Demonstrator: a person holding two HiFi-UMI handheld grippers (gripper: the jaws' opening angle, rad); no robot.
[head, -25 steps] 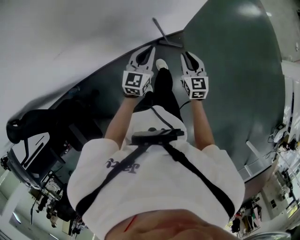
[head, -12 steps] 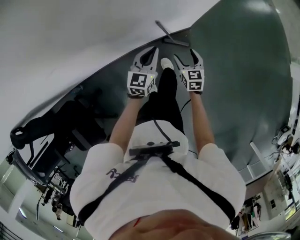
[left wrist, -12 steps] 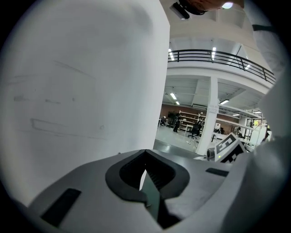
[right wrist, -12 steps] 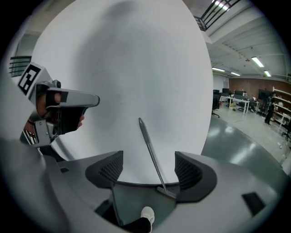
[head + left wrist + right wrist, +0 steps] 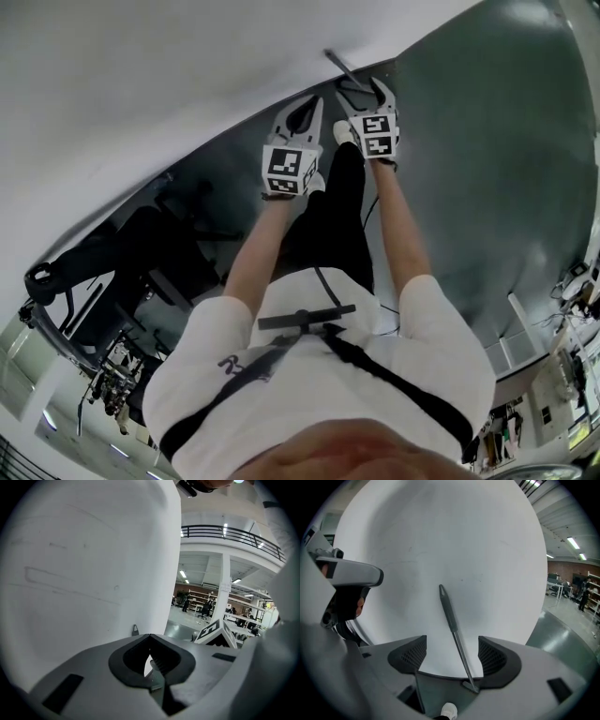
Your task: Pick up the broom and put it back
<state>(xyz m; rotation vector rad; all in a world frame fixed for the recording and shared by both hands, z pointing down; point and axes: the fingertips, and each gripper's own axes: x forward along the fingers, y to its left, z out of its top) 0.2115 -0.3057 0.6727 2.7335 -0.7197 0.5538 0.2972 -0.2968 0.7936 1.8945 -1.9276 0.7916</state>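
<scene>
The broom (image 5: 339, 71) leans against the white wall, a thin grey handle with its head on the dark floor. In the right gripper view the handle (image 5: 451, 617) slants up between the jaws, and the head (image 5: 471, 685) rests near the right pad. My right gripper (image 5: 366, 90) (image 5: 452, 654) is open; its jaws have just been opening, and the pads stand clear of the handle on both sides. My left gripper (image 5: 302, 112) (image 5: 150, 637) hangs to the left of the broom, shut with nothing in it.
The white wall (image 5: 187, 84) meets the dark green floor (image 5: 469, 169) just ahead. The person's white shoe (image 5: 343, 132) is below the grippers. Black chairs and frames (image 5: 141, 253) stand at the left. A small hook (image 5: 135, 630) sits low on the wall.
Both grippers have moved forward and down toward the wall and the broom. The right gripper's jaws went from nearly shut to wide open around the handle.
</scene>
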